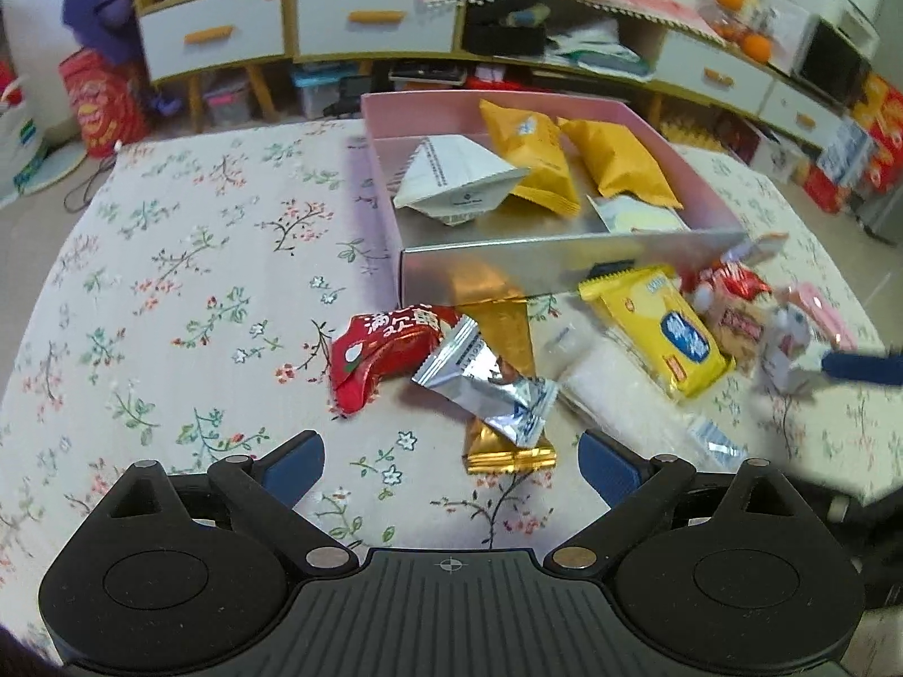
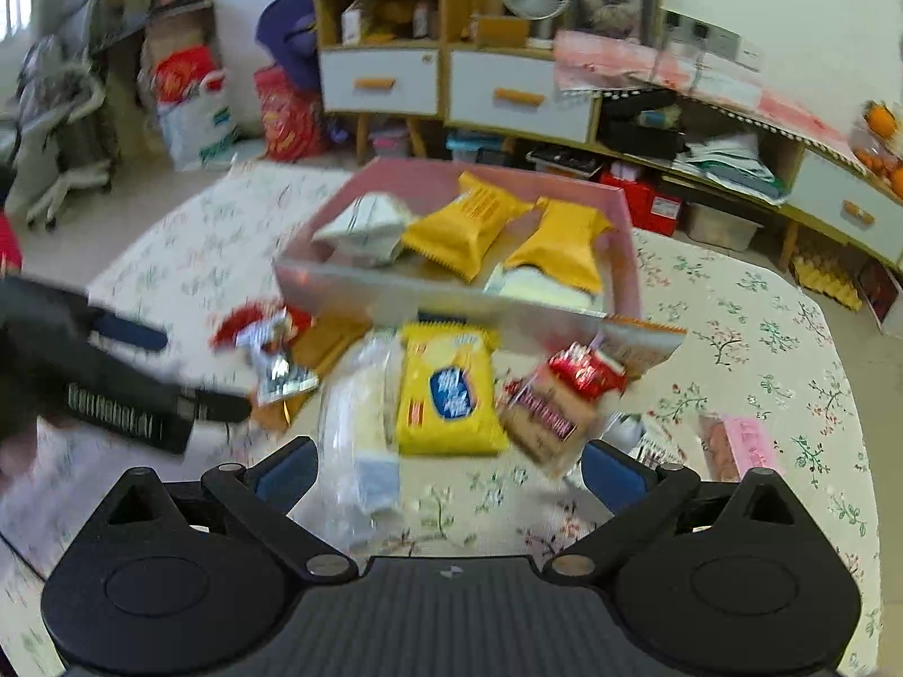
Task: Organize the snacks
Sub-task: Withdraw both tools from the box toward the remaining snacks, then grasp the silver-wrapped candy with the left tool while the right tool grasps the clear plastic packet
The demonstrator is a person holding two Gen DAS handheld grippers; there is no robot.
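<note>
left gripper (image 1: 451, 465) agape | right gripper (image 2: 448, 471) agape (seemingly empty) | gold packet (image 1: 502, 338) clear only left view

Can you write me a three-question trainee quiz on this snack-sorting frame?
1. True or false: the pink box already holds two orange-yellow packets.
2. Which snack lies nearest the left gripper? A) silver packet B) yellow biscuit pack C) white triangular packet
3. Fill in: the right gripper has its jaws ____, with nothing gripped.

Key: 1 true; 2 A; 3 open.
</note>
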